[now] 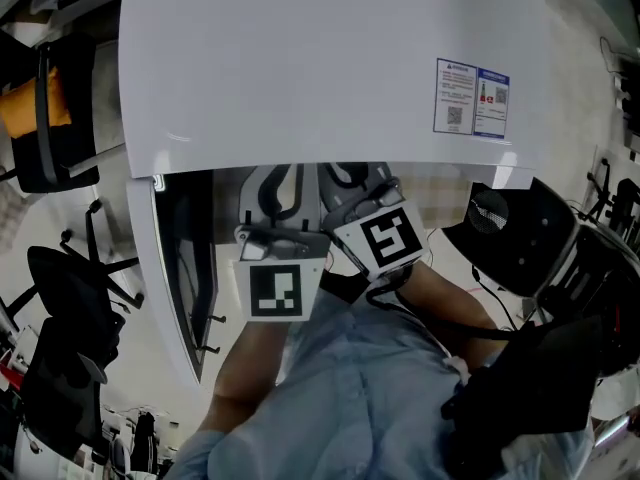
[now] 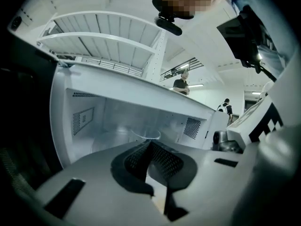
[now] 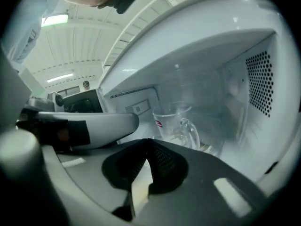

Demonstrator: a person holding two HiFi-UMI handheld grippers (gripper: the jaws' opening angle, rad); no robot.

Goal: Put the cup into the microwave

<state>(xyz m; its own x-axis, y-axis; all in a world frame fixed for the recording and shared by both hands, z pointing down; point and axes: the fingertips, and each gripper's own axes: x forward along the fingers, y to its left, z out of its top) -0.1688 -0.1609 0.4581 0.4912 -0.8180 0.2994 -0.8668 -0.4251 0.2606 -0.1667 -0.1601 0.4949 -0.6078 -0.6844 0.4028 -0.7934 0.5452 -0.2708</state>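
A white microwave point(image 1: 330, 58) stands with its door point(image 1: 185, 268) swung open to the left. A clear glass cup point(image 3: 176, 124) with a handle and a small red mark stands upright inside the cavity, free of both grippers. My right gripper point(image 3: 147, 142) is shut and empty, its tips just short of the cup. My left gripper point(image 2: 149, 144) is also shut with nothing in it, pointing into the cavity toward the glass turntable point(image 2: 146, 134). In the head view both grippers point(image 1: 278, 183) point(image 1: 352, 180) reach side by side under the microwave's top, tips hidden.
The perforated right cavity wall point(image 3: 258, 79) is close beside the cup. Black chairs point(image 1: 60, 308) stand at the left and dark equipment point(image 1: 510, 228) at the right. Two people point(image 2: 181, 84) stand far off in the room.
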